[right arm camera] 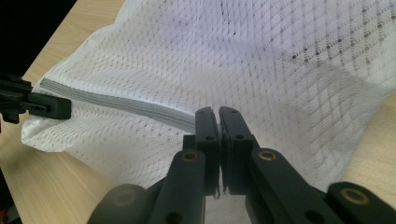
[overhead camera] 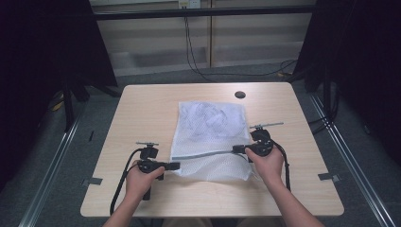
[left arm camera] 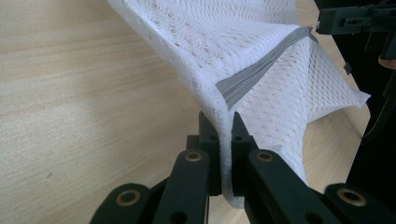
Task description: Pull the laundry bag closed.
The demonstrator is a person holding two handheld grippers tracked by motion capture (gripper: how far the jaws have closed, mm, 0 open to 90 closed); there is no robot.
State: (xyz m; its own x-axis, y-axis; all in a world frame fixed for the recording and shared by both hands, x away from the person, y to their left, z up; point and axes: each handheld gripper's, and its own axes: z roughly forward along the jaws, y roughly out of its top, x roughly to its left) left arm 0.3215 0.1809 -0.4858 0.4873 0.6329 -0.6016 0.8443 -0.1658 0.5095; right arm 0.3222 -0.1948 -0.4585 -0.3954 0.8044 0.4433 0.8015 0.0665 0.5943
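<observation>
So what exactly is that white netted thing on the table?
It looks like a white mesh bag of soft, see-through netting, with a grey zipper band running across near its front end. It lies mostly flat on the wooden table, something pale bundled inside. The left claw pinches the zipper's one end, the right claw its other, lifting that stretch slightly.

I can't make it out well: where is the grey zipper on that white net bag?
In the high view the grey zipper runs across the near part of the mesh bag, stretched between the left gripper and right gripper.
</observation>
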